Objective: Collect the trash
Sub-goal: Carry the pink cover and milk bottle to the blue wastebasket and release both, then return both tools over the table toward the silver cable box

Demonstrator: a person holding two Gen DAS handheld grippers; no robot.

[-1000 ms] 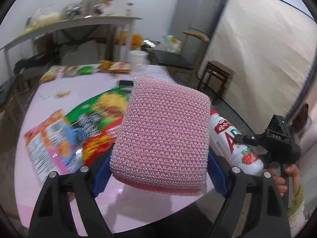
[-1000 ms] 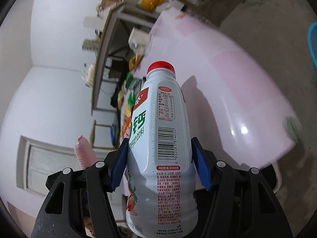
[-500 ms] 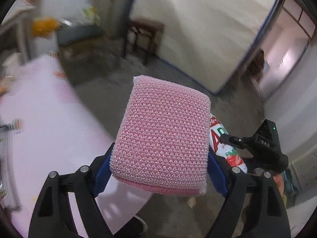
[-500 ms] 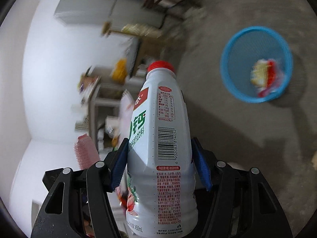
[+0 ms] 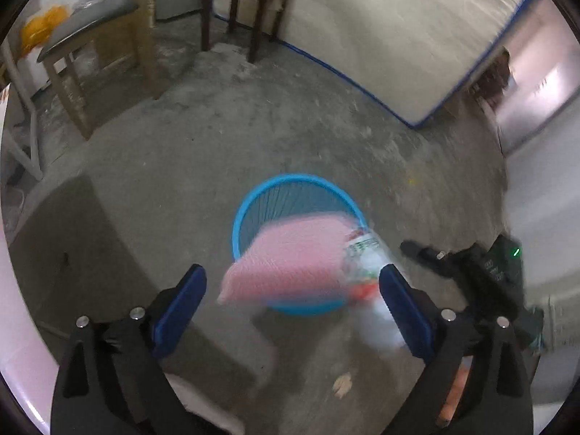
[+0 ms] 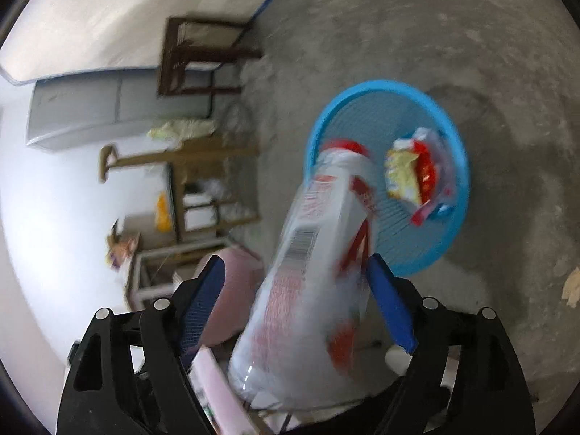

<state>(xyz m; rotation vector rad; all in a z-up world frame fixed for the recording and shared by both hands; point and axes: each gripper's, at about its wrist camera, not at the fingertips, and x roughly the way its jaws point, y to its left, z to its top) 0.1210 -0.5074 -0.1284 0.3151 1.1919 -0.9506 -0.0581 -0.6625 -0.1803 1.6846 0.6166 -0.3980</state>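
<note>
A pink mesh sponge (image 5: 290, 261) hangs blurred in the air over the blue mesh basket (image 5: 250, 203) on the concrete floor. My left gripper (image 5: 291, 275) is opening; its blue pads stand well clear of the sponge. A white drink bottle (image 6: 308, 272) with a red cap tips, blurred, toward the basket (image 6: 460, 159). My right gripper (image 6: 296, 262) is opening too, with the loose bottle between its pads. Snack wrappers (image 6: 409, 174) lie inside the basket. The bottle (image 5: 366, 253) also shows beside the sponge in the left wrist view.
A dark wooden stool (image 5: 246, 0) and a chair (image 5: 94, 36) stand beyond the basket. A blue-edged mattress (image 5: 398, 36) leans at the back right. The pink table's edge (image 5: 14, 326) is at lower left. A paper scrap (image 5: 342, 384) lies on the floor.
Both grippers swung away from the pink table and down over the basket. Both sets of jaws widened, and the sponge and bottle have come loose, dropping toward the basket.
</note>
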